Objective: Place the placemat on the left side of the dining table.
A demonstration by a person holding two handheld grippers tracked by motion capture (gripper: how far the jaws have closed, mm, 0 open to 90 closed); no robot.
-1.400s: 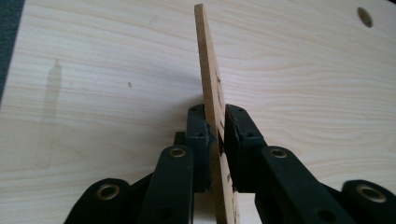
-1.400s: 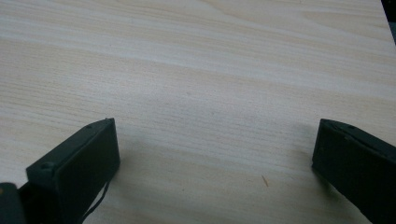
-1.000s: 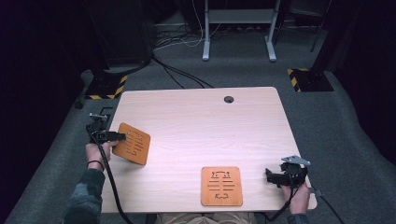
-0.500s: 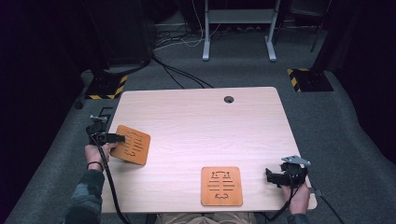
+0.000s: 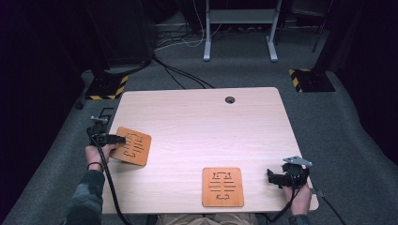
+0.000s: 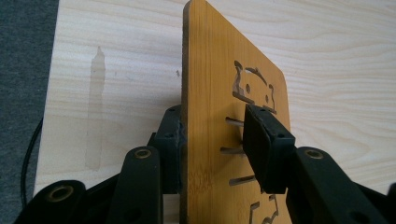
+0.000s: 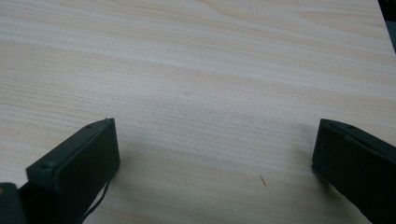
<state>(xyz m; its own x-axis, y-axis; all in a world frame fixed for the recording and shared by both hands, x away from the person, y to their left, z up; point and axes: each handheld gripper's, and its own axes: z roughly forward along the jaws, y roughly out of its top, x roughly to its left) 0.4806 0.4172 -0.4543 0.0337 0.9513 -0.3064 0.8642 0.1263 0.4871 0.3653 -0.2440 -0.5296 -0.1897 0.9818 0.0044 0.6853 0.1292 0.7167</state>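
Note:
Two orange-brown wooden boards with cut-out slots are on the light wooden table (image 5: 197,122). My left gripper (image 5: 117,139) is shut on the left board (image 5: 136,146) at the table's left edge, holding it tilted; in the left gripper view the board (image 6: 215,93) stands on edge between the two black jaws, my left gripper (image 6: 212,140) clamping its near end. The second board (image 5: 223,186) lies flat near the front edge. My right gripper (image 5: 271,177) rests just right of it, apart from it, open over bare table (image 7: 210,93), with nothing at my right gripper (image 7: 215,149).
A round cable hole (image 5: 229,100) is in the table's far edge. Grey carpet surrounds the table, with cables, a metal stand (image 5: 239,28) and yellow-black striped feet (image 5: 309,79) behind. A dark stain (image 6: 95,107) marks the wood near the left edge.

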